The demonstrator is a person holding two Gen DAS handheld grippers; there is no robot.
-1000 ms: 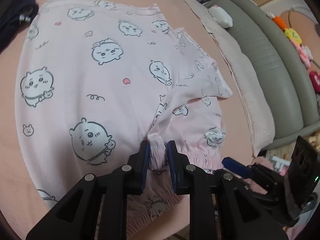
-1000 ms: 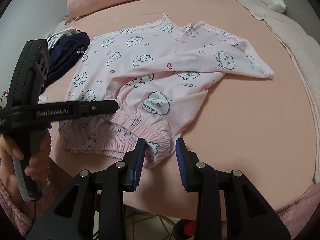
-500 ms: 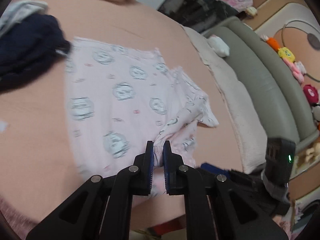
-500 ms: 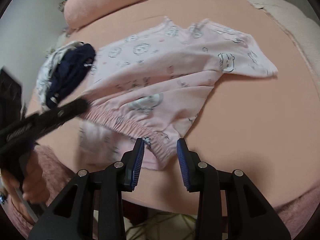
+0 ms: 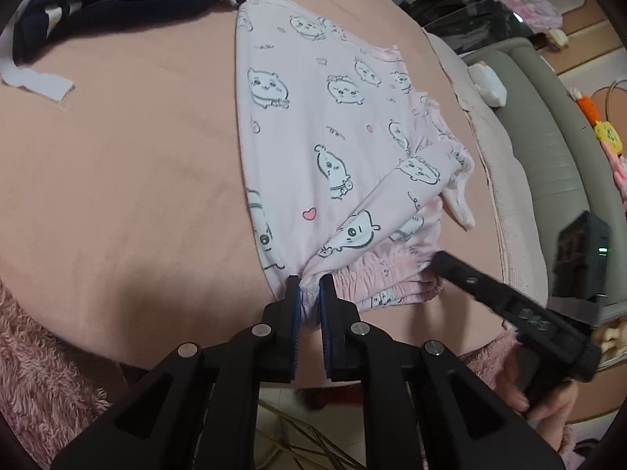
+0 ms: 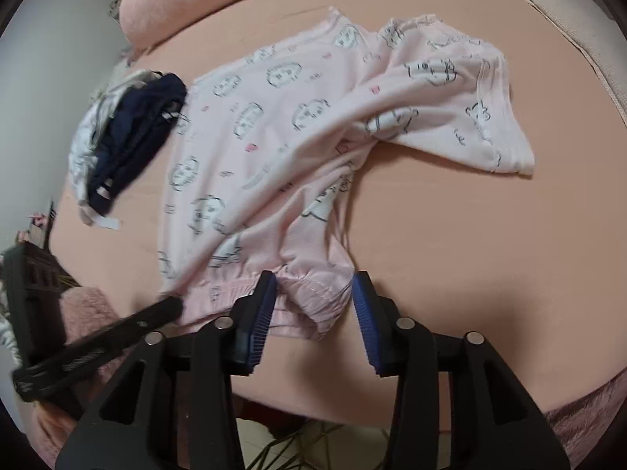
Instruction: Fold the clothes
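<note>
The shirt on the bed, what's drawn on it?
Little cartoon animal faces and hearts on pale pink shirt; clearest in the left wrist view.

So the pink pajama top (image 6: 298, 137) is the thing being folded here: pale pink cotton, printed all over with little white cartoon critters, tiny hearts and squiggles. It's lying mostly flat on the peach bed sheet (image 5: 117, 164), hem end right at the near edge of the bed. The gathered elastic hem (image 6: 313, 293) is bunched and rumpled there, sticking up a bit off the sheet. One sleeve is folded diagonally across the body toward the hem, the other sleeve (image 6: 490, 117) sticks out to the right with its cuff flat. Its far left corner touches the dark navy garment (image 6: 133, 137) heaped near the left edge.
</note>
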